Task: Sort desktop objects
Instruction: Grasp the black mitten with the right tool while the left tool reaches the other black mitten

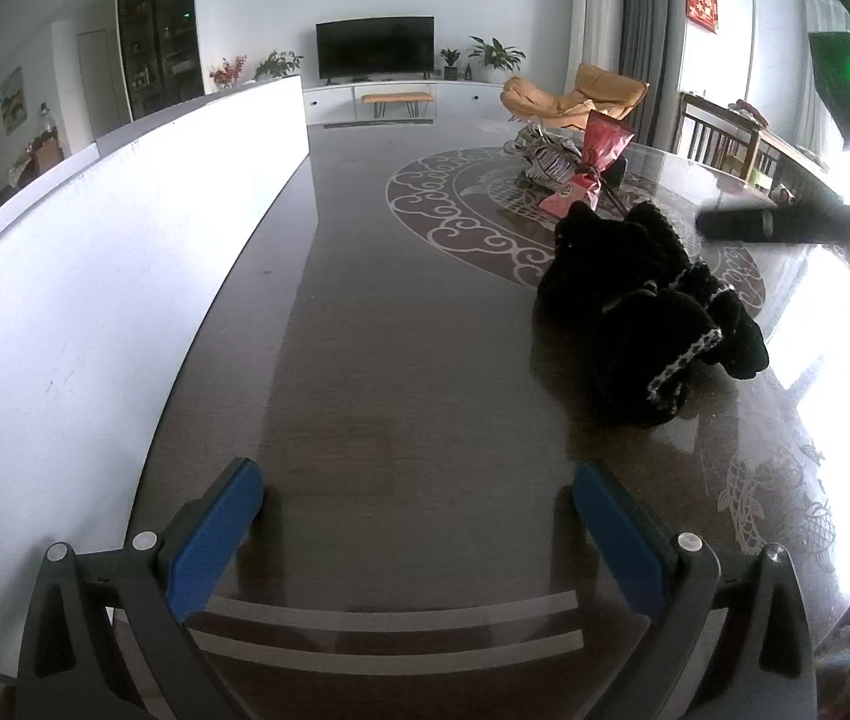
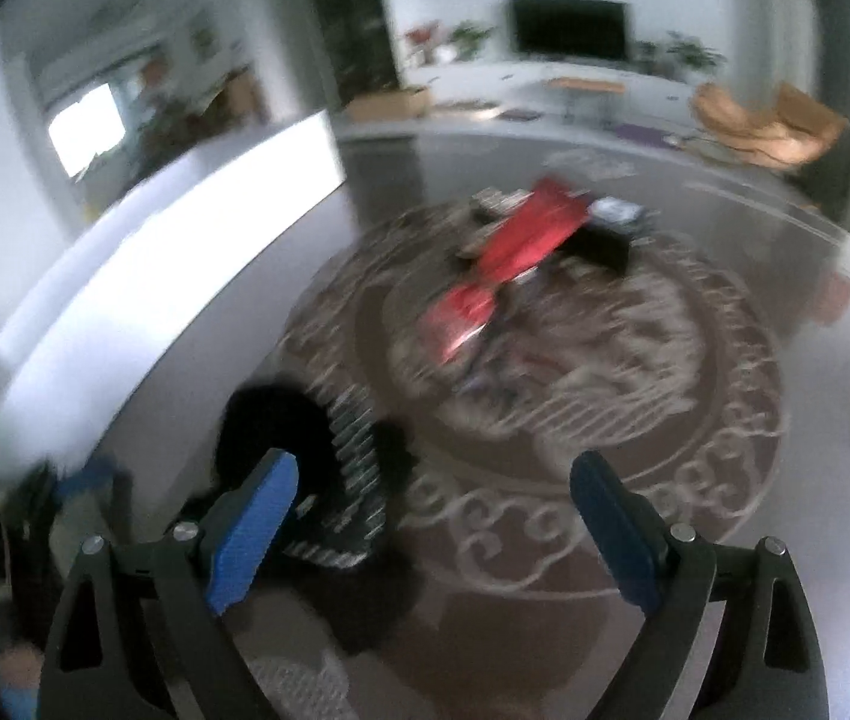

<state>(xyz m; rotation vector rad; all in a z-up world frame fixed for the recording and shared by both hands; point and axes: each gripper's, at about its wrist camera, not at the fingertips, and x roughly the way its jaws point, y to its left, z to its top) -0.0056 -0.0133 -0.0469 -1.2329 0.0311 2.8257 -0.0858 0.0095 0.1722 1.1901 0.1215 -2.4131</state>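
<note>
Near the right gripper (image 2: 431, 516), just beyond its left finger, lies the black knitted garment (image 2: 305, 456); jaws spread wide, holding nothing.

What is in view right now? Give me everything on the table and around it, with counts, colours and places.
Table: one, dark glossy top with a pale round cloud pattern.
Knitted items: black pile with white trim, count unclear, on the table's right side.
Red wrapped bundle: one, red, at the middle of the round pattern.
Patterned package: one, pale striped, just left of the red bundle.
White panel: one, standing along the table's left edge.
Television: one, black, against the far wall.
Lounge chair: one, orange, beyond the table.
Potted plants: several, green, beside the television.
Left gripper: blue pads, open, nothing between.
Right gripper: blue pads, open, nothing between, view blurred.
</note>
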